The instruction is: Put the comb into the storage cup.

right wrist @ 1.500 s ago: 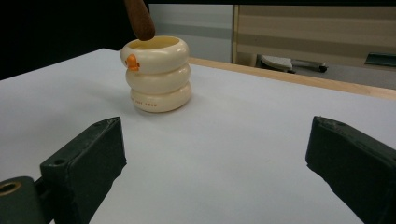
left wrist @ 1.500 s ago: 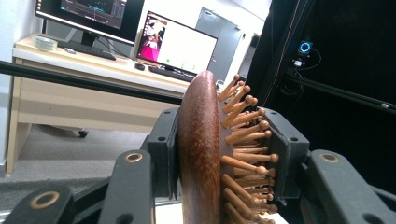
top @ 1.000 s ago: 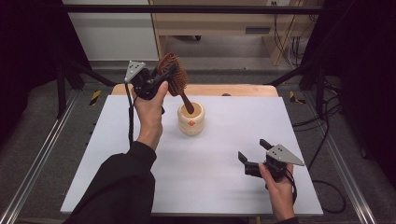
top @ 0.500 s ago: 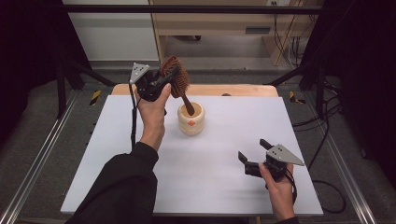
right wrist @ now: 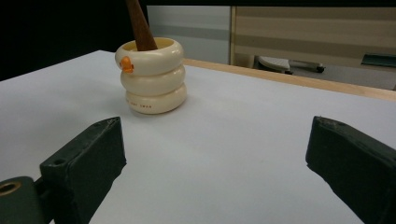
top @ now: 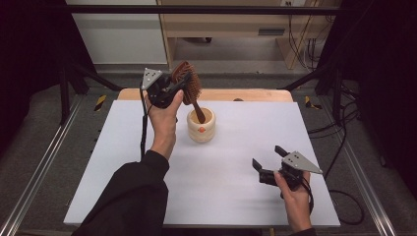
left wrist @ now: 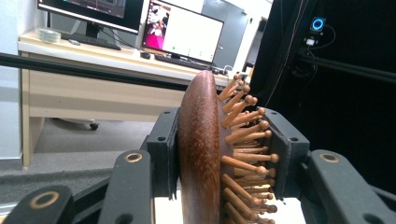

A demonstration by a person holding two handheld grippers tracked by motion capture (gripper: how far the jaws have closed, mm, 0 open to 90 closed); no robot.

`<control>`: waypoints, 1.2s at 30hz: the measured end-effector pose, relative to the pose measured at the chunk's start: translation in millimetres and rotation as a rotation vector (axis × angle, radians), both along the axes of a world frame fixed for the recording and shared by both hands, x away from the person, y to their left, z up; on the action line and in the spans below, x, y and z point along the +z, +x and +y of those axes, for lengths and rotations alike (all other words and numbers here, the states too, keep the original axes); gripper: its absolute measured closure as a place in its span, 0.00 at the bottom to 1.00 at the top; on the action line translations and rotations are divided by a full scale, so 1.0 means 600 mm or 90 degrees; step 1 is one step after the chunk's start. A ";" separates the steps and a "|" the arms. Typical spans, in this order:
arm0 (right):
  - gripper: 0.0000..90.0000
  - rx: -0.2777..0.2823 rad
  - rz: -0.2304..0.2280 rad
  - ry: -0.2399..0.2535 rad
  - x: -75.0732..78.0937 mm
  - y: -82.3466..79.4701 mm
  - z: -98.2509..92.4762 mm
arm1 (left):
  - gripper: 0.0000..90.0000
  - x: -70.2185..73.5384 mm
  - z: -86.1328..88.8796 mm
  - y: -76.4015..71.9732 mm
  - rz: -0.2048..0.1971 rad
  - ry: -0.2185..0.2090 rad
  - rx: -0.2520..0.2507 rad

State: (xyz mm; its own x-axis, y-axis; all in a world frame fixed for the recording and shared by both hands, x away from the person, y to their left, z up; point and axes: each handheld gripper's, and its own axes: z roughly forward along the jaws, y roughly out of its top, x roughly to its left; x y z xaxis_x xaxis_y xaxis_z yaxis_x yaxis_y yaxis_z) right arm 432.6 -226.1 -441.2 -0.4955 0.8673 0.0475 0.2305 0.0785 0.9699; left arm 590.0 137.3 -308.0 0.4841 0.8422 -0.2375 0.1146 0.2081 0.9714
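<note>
A brown wooden hairbrush point(top: 188, 84) with peg bristles stands tilted, its handle down inside a cream ringed cup point(top: 201, 125) with an orange mark. My left gripper point(top: 178, 87) is shut on the brush head, above and left of the cup. In the left gripper view the pads press the brush's point(left wrist: 205, 154) smooth back and its bristle tips. My right gripper point(top: 266, 156) rests low over the white table point(top: 236, 172) near the front right, open, with nothing between its jaws. In the right gripper view the cup point(right wrist: 151, 76) stands ahead to the left with the brush handle point(right wrist: 139, 25) in it.
A wooden strip point(top: 246, 95) runs along the table's far edge. Metal rails point(top: 44, 162) flank both sides. A desk with monitors point(left wrist: 184, 30) stands beyond the table. Cables point(top: 344, 142) hang at the right.
The left hand has shifted slightly right with the brush, whose handle stays in the cup. The right hand has not moved.
</note>
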 end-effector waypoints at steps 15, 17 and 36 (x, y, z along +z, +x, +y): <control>0.06 -0.004 0.001 0.007 0.000 -0.001 -0.003 | 0.58 -0.009 -0.009 0.005 -0.001 0.020 0.000; 0.06 -0.004 0.001 0.007 0.000 -0.001 -0.003 | 0.58 -0.009 -0.010 0.004 -0.001 0.023 -0.002; 0.06 -0.002 0.000 0.004 0.000 -0.002 -0.002 | 0.58 -0.023 -0.019 0.003 0.001 0.034 -0.008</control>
State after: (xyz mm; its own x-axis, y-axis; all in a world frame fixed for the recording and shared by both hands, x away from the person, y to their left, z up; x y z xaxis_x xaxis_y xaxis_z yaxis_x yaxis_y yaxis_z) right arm 431.7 -227.3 -441.0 -0.4934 0.8682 0.0538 0.2309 0.0711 0.9704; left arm 591.9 125.9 -321.5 0.4939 0.8478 -0.1930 0.1191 0.1538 0.9809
